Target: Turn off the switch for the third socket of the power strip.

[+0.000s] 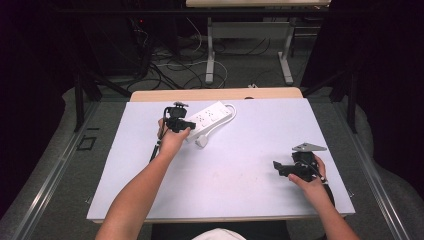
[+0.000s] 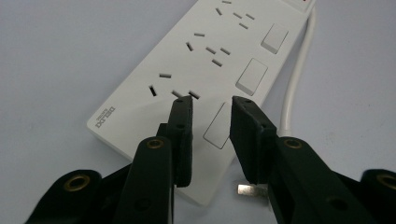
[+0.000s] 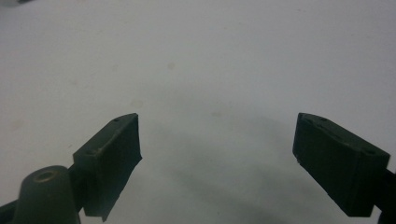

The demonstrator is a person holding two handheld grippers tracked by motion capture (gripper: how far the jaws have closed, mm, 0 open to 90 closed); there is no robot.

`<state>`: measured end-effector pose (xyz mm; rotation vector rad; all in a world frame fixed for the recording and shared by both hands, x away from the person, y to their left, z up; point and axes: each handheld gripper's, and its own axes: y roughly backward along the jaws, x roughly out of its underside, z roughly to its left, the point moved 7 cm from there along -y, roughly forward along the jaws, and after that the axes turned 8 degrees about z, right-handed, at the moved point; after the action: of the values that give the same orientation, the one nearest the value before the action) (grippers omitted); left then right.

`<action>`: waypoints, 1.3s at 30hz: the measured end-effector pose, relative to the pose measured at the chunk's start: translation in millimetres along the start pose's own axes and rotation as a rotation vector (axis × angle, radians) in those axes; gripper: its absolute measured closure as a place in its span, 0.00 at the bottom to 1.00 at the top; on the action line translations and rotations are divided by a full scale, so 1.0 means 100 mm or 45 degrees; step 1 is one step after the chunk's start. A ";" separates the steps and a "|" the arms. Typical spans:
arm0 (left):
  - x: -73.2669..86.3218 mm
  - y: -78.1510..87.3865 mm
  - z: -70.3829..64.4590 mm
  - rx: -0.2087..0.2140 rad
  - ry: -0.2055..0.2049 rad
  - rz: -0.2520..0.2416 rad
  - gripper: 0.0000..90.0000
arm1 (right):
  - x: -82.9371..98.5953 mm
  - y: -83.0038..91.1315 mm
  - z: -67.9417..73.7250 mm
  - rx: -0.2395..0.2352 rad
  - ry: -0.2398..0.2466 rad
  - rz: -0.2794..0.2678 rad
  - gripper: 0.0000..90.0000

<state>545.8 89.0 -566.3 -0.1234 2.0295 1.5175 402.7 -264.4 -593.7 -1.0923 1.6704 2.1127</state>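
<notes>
Lying across most of the high view was the table [image 1: 225, 190], pale and flat, with a wood edge along its far side. On its far left part sat the strip [image 1: 210, 118], a long white power strip set at a slant, and its white cord [image 1: 231, 108] curled round the far end. From the left gripper view the strip [image 2: 187, 70] showed three sets of slots and a row of flat white switches, and the cord [image 2: 296, 79] ran along its right side. The left hand [image 1: 172, 142] held the left gripper [image 1: 181, 123] right over the near end of the strip. Its jaws [image 2: 212, 105] were a little apart, with a small gap between them and nothing pinched, and their tips hung just above the near switch [image 2: 218, 126]. A small white plug [image 1: 201, 141] lay on the table just beside the strip's near end, close to that hand. The right hand [image 1: 312, 182] held the right gripper [image 1: 280, 167] well apart from the strip, low on the right side of the table. Its jaws [image 3: 217, 140] were spread wide over bare table, holding nothing.
</notes>
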 end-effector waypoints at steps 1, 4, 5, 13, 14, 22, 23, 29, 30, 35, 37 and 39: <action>0.00 0.00 0.00 0.000 0.000 0.000 0.77 | 0.00 0.00 0.00 0.000 0.000 0.000 0.16; -0.01 0.01 0.00 -0.008 -0.003 -0.005 0.77 | 0.00 0.00 0.02 -0.002 0.019 0.002 0.16; -0.01 0.02 -0.01 0.000 -0.001 -0.015 0.77 | -0.01 0.00 0.02 -0.001 0.020 -0.001 0.16; 0.00 0.09 -0.04 0.000 -0.020 -0.022 0.76 | -0.01 0.01 0.00 0.004 0.012 -0.006 0.16; 0.00 0.10 -0.05 0.008 -0.016 -0.028 0.75 | -0.01 0.01 0.00 0.006 0.014 -0.004 0.16; 0.00 0.18 -0.04 0.011 -0.059 -0.041 0.65 | -0.01 0.02 0.00 0.004 0.013 -0.008 0.16; 0.00 0.19 -0.05 0.012 -0.060 -0.044 0.65 | -0.01 0.02 0.00 0.004 0.013 -0.008 0.16; 0.01 0.23 -0.07 0.021 -0.076 -0.052 0.61 | -0.01 0.02 0.00 0.002 0.005 -0.007 0.16; 0.02 0.23 -0.08 0.025 -0.079 -0.054 0.61 | -0.01 0.02 0.00 0.004 0.005 -0.008 0.16; 0.04 0.24 -0.14 0.036 -0.089 -0.054 0.60 | -0.01 0.02 0.00 0.003 0.014 -0.008 0.16; 0.05 0.25 -0.15 0.038 -0.099 -0.053 0.60 | -0.01 0.02 0.00 0.006 0.013 -0.008 0.16; 0.07 0.25 -0.17 0.049 -0.121 -0.055 0.60 | -0.01 0.02 0.00 0.008 0.015 -0.007 0.16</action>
<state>523.2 84.6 -545.3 -0.0777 1.9677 1.4305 402.2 -264.9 -592.2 -1.1084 1.6760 2.1003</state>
